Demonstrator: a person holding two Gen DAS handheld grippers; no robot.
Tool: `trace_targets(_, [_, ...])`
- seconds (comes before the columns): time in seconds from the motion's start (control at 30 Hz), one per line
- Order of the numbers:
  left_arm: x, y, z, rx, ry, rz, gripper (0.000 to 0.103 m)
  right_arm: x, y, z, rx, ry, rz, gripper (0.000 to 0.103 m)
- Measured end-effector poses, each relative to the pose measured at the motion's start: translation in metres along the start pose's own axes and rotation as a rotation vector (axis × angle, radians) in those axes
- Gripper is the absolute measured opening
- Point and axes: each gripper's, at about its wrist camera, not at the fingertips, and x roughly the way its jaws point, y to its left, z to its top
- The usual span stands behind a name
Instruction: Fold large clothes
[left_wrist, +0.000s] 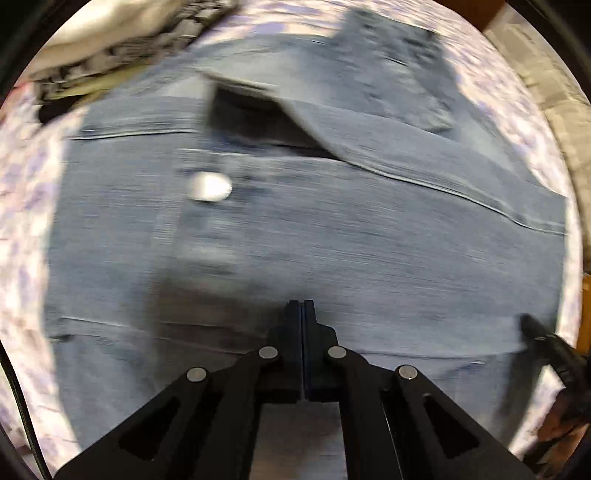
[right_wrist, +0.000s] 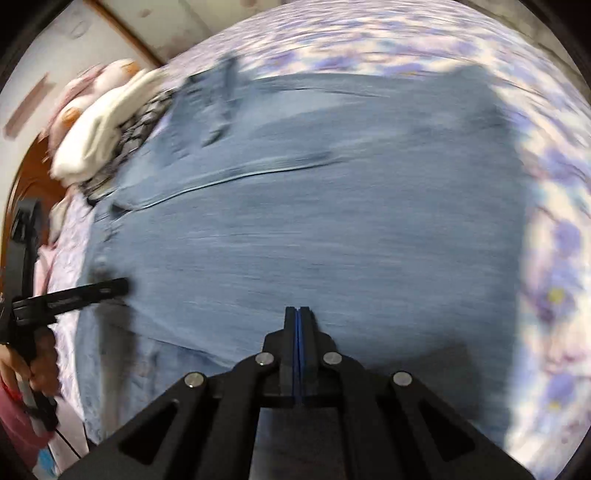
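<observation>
The jeans (left_wrist: 332, 229) lie spread flat over most of a bed covered by a floral sheet (left_wrist: 26, 206), their waistband button (left_wrist: 210, 187) up, and a folded-over flap opening a dark gap beside it. Both views are blurred. The left gripper (left_wrist: 303, 303) points steeply down at the denim with its 2 jaws pressed together; no cloth shows between them. The right gripper (right_wrist: 297, 309) is likewise fully closed over the denim, blue pads meeting, nothing visibly pinched. In the right view the left gripper's black finger (right_wrist: 88, 291) reaches onto the jeans' left edge, with a hand (right_wrist: 40, 365) on its handle. A clothes pile (right_wrist: 103, 129), white over dark patterned fabric, sits at the bed's far left corner, touching the jeans' far end.
</observation>
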Motion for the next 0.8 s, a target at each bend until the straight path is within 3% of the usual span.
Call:
trace_targets(0.1, [-0.002, 0.025, 0.000, -0.074, 0.001, -0.058, 0.000, -0.013, -0.032, -0.006, 0.069, -0.006, -0.008, 0.000])
trace_targets(0.17, [-0.003, 0.031, 0.000, -0.094, 0.003, -0.071, 0.000, -0.019, -0.039, -0.010, 0.056, -0.007, -0.073, 0.000])
trace_targets(0.27, [-0.003, 0.025, -0.002, -0.054, -0.005, -0.033, 0.000, -0.025, -0.048, -0.011, 0.035, -0.013, -0.141, 0.000])
trace_targets(0.47, [-0.011, 0.003, 0.004, -0.011, -0.004, 0.030, 0.000, -0.039, -0.054, 0.001, 0.079, -0.029, -0.130, 0.000])
trace_targets(0.63, [-0.039, -0.028, 0.017, 0.005, -0.056, -0.034, 0.001, -0.055, -0.014, 0.035, 0.083, -0.172, 0.031, 0.000])
trace_targets(0.8, [-0.036, -0.074, 0.043, 0.033, -0.106, -0.101, 0.001, -0.016, 0.040, 0.074, 0.037, -0.222, 0.184, 0.000])
